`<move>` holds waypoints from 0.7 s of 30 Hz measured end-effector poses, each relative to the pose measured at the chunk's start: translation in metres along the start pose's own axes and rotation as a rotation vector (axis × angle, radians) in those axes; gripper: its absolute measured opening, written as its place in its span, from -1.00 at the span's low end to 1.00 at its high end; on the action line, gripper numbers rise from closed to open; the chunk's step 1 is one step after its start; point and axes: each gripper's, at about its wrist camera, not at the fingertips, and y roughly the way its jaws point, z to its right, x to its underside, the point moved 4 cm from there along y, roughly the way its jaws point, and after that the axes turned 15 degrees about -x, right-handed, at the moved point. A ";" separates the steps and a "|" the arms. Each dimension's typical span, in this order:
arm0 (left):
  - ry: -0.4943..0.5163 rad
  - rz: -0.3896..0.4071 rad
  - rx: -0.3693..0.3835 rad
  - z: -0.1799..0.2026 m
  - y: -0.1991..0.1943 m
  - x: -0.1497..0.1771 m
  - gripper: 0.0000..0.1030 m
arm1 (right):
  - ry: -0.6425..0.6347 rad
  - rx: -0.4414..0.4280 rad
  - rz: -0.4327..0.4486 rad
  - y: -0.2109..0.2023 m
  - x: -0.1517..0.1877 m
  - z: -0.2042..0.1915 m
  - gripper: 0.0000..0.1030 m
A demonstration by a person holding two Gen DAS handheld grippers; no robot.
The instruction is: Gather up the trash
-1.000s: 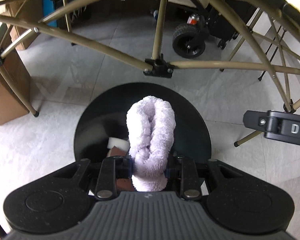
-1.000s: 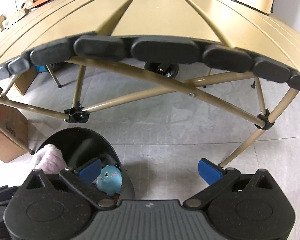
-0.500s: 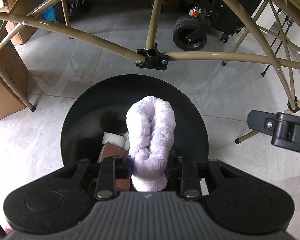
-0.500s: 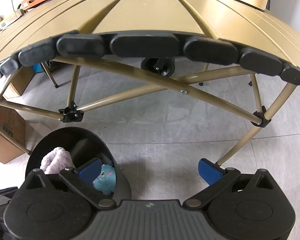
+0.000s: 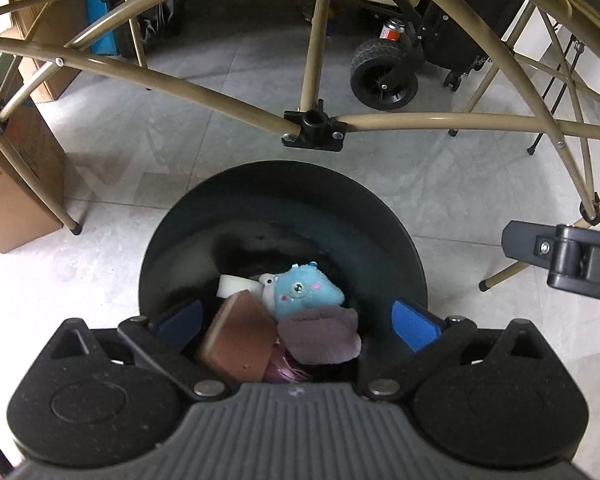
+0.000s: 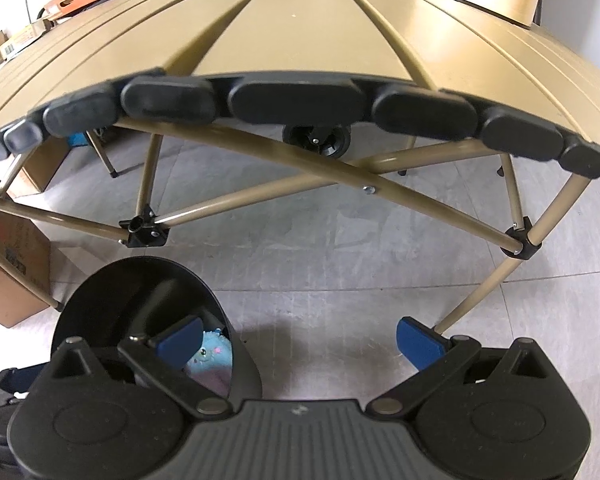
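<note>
A black round bin (image 5: pixel 284 200) stands on the floor right under my left gripper (image 5: pixel 298 322). Its jaws are opening wide, and nothing is pressed between the blue pads (image 5: pixel 414 322). A fluffy lilac cloth (image 5: pixel 320 340) lies loose in the bin, on top of a blue plush toy (image 5: pixel 302 294), a brown block (image 5: pixel 236 340) and a white piece (image 5: pixel 234 286). My right gripper (image 6: pixel 300 338) hangs open over bare floor, just right of the bin (image 6: pixel 112 280). The blue toy (image 6: pixel 214 354) shows behind its left pad.
A tan folding table (image 6: pixel 300 20) spreads ahead, its tube frame (image 5: pixel 312 132) crossing just beyond the bin. A cardboard box (image 5: pixel 12 200) stands at the left, a black wheeled cart (image 5: pixel 382 76) behind. Grey floor tiles lie to the right.
My left gripper, shut on the upright lilac cloth in both earlier frames, has spread wide. The cloth has dropped into the bin, uncovering the blue toy. The right gripper stayed open and still.
</note>
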 end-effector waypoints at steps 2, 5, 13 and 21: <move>0.008 0.009 0.001 -0.001 -0.002 0.000 1.00 | -0.003 -0.003 0.001 0.000 0.000 -0.001 1.00; 0.017 0.040 0.003 -0.003 -0.010 0.000 1.00 | -0.006 -0.011 0.006 -0.001 -0.001 -0.002 1.00; -0.039 0.148 -0.021 -0.038 -0.040 0.009 0.99 | -0.057 -0.063 0.125 -0.035 0.007 -0.019 1.00; -0.101 0.267 0.044 -0.086 -0.099 0.032 0.99 | -0.077 -0.146 0.271 -0.094 0.039 -0.041 1.00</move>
